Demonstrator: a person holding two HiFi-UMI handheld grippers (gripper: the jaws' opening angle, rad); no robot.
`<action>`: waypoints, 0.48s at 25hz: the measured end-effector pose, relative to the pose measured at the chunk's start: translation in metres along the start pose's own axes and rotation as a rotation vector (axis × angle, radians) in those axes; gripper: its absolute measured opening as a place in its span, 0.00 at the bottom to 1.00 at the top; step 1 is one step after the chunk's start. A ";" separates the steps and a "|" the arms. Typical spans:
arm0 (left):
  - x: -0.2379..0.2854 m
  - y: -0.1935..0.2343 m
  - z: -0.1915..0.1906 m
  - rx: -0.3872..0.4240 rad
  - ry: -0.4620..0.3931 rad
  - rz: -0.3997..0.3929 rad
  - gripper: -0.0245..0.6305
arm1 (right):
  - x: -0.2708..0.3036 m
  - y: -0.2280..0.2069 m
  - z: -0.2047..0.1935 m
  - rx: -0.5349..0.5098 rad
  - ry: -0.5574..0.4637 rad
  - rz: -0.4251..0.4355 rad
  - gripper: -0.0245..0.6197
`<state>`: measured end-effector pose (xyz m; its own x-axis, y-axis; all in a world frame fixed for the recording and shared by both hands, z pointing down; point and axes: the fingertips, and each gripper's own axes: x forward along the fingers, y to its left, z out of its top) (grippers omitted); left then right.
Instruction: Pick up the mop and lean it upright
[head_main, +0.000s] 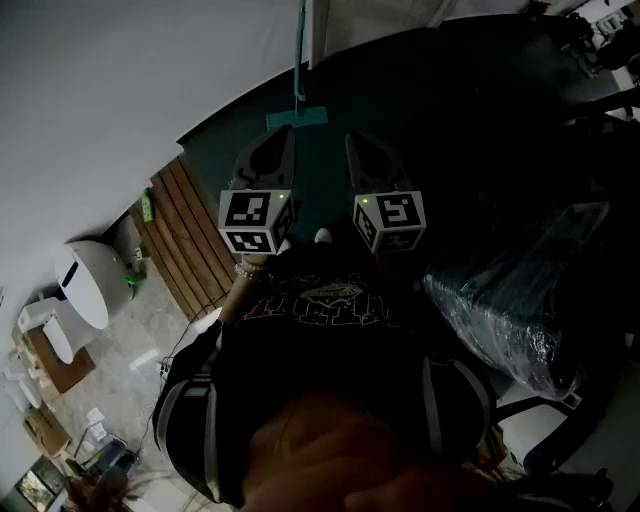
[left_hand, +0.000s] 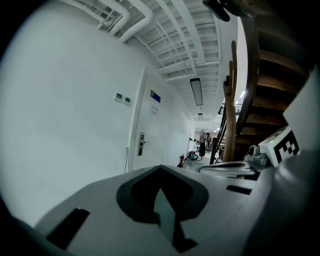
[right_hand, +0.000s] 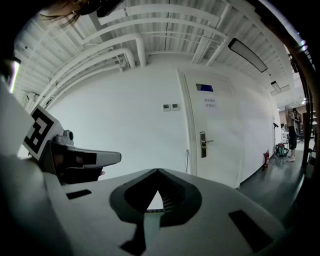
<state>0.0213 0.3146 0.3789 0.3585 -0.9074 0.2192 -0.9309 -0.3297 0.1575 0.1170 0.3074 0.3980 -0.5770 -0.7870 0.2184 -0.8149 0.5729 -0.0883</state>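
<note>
A dark, smooth floor (head_main: 470, 110) meets a plain white wall (head_main: 110, 80), with a white door (right_hand: 215, 135) set in it and pale wooden slats (head_main: 185, 235) laid along the wall's foot. The mop (head_main: 297, 118) is ahead of the person at the base of the wall. Its flat teal head rests on the floor and its thin handle (head_main: 301, 55) runs up beside the door frame, so it appears to be leaning upright already, though the steep downward angle leaves that uncertain. The left gripper (head_main: 282, 145) and right gripper (head_main: 358, 148) hover side by side just short of the mop head, touching nothing. Each gripper's own view shows its jaws pressed together at the tips with nothing between them, aimed level at the wall and door. The main risk, as I judge it, is that the mop stays up only by its lean. The hard, slick handle against a painted wall and the flat head on a glossy floor offer little friction, so a knock from either closed gripper could send the handle sliding sideways along the wall and down. If the handle has to be gripped again, the jaws must part first. A narrow round pole could also roll or twist out from between hard grey fingers. To the right, a crinkled plastic-wrapped bundle (head_main: 520, 300) limits the room to step aside.
</note>
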 end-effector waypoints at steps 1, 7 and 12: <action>0.000 0.001 0.000 -0.003 0.000 0.001 0.09 | 0.001 0.001 0.000 -0.001 0.000 0.003 0.07; -0.002 0.005 -0.001 -0.013 -0.002 0.012 0.09 | 0.005 0.004 0.000 -0.006 0.007 0.022 0.07; -0.006 0.010 -0.001 -0.032 0.004 0.031 0.09 | 0.008 0.006 0.005 -0.002 0.001 0.041 0.07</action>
<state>0.0101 0.3167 0.3803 0.3298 -0.9160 0.2285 -0.9389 -0.2928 0.1811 0.1073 0.3037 0.3942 -0.6102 -0.7622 0.2160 -0.7901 0.6055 -0.0953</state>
